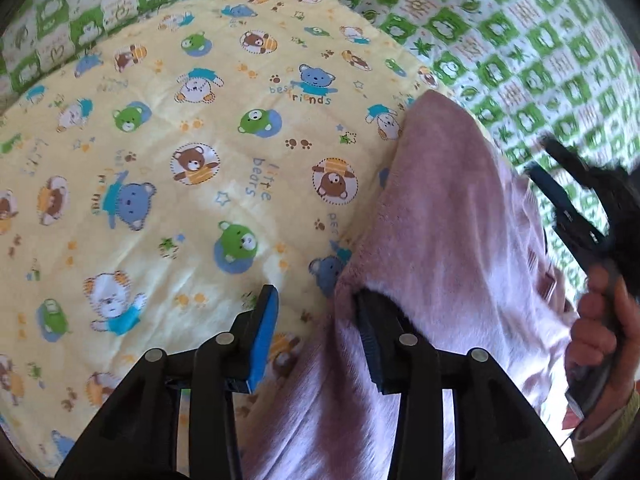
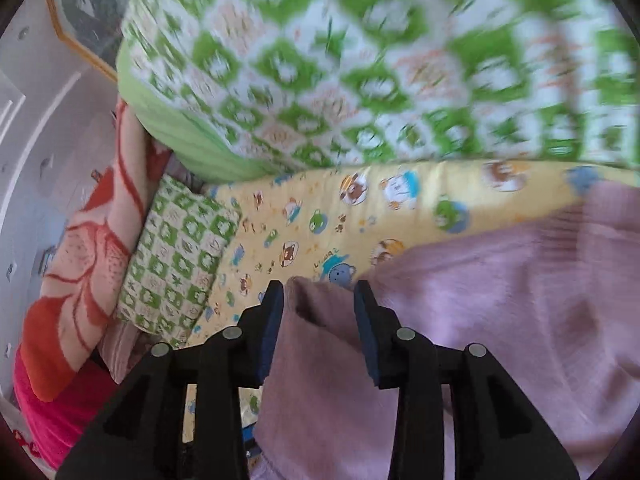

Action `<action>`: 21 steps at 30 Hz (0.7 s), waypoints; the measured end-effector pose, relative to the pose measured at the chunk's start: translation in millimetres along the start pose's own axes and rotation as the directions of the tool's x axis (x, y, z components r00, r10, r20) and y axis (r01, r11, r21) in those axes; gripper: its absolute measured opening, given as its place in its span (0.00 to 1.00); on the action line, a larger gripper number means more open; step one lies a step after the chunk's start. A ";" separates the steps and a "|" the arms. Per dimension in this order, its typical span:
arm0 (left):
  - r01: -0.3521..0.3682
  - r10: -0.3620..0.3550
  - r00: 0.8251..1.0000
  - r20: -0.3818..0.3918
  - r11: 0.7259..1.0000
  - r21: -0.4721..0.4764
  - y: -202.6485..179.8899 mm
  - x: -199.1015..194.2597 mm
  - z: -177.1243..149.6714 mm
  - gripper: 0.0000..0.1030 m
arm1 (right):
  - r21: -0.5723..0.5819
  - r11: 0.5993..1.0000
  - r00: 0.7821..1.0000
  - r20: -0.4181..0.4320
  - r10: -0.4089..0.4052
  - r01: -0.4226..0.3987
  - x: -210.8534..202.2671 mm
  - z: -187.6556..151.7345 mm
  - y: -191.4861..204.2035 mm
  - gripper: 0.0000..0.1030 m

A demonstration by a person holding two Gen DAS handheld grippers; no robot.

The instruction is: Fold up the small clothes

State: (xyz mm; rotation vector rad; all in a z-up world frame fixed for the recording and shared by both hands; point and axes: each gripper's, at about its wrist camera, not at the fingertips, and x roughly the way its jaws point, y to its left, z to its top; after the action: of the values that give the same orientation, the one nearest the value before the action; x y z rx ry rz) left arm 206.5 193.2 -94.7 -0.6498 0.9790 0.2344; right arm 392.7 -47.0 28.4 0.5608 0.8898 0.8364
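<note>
- Left wrist view: the pink garment (image 1: 448, 216) lies on the yellow bear-print quilt (image 1: 168, 160). The left tongs (image 1: 316, 312) stand released, one finger tucked under a fold.
- Right wrist view: the right tongs (image 2: 318, 300) straddle the garment's edge (image 2: 312, 320), pads apart, not clenched.

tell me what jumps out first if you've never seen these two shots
The pale pink fleecy garment fills the right side of the left wrist view, lying on a yellow quilt printed with cartoon bears. The left tool has the garment's edge between its open fingers, and the right tool straddles another fold. Behind lies green-and-white checked bedding.
</note>
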 end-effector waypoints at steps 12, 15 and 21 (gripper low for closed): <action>-0.042 0.042 0.999 -0.011 0.999 0.009 15.7 -34.3 -21.4 0.45 | 0.262 0.876 0.885 0.128 -0.447 0.405 -224.1 -118.4 -96.5 0.37; -0.055 0.056 0.998 -0.042 0.998 0.018 14.0 -29.4 -29.4 0.45 | 0.332 0.829 0.859 0.093 -0.503 0.450 -248.3 -143.3 -117.7 0.37; -0.068 0.071 0.995 -0.070 0.996 0.049 -1.0 -22.6 -38.7 0.47 | 0.377 0.823 0.870 0.078 -0.486 0.426 -250.7 -164.7 -131.2 0.39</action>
State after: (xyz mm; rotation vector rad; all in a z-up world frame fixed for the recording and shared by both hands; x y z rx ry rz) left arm 167.7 171.2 -90.7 -0.5854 1.0741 0.2507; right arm 214.5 -312.5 -42.2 0.6785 0.9675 0.1820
